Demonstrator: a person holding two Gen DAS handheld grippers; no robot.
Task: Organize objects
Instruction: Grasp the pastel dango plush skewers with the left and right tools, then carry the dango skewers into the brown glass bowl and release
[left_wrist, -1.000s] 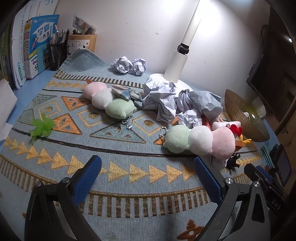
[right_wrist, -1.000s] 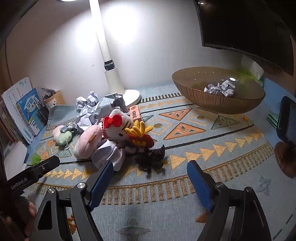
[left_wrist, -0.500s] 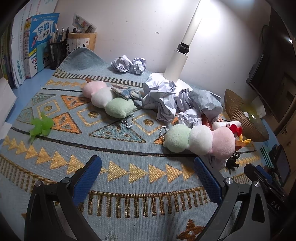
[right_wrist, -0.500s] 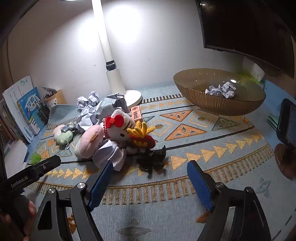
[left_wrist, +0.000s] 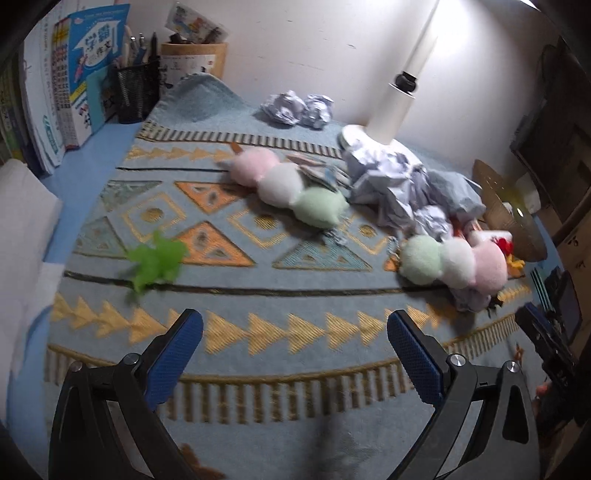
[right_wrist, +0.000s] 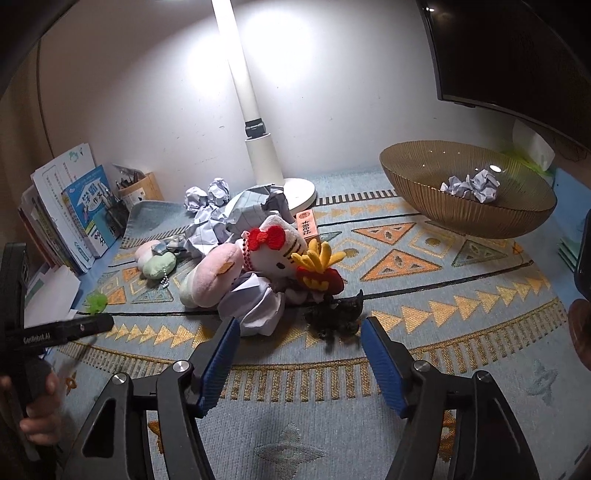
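The left hand-held gripper (left_wrist: 294, 332) is shown released, its blue-padded fingers (left_wrist: 173, 354) spread wide above the patterned mat (left_wrist: 258, 306) that covers the tabletop; nothing is held between them. Ahead and to the left of its fingertips a small green toy (left_wrist: 157, 260) is seen lying on the mat, blurred. Further ahead, a three-ball plush in pink, white and green (left_wrist: 291, 190) is laid diagonally, and a second three-ball plush (left_wrist: 452, 260) is placed ahead to the right. Between and behind the two plushes a heap of crumpled paper (left_wrist: 399, 184) is piled against the lamp base (left_wrist: 391, 110); two more paper balls (left_wrist: 297, 109) are seen near the wall. Books (left_wrist: 79, 74) and a mesh pen holder (left_wrist: 136, 92) are stood at the far left.

The right hand-held gripper (right_wrist: 300, 326) is likewise shown released and empty, its fingers (right_wrist: 384, 365) held low over the mat (right_wrist: 443, 295). Just beyond its fingertips a dark, spiky object (right_wrist: 334, 314) is seen, too dark to be identified. Directly behind it a white cat plush with a red bow (right_wrist: 275, 245) is leaned against a french-fries plush (right_wrist: 317, 267), with a crumpled sheet (right_wrist: 255, 306) at the left fingertip. Ahead to the far right a ribbed golden bowl (right_wrist: 443, 214) is placed, with crumpled paper (right_wrist: 471, 184) lying inside it.
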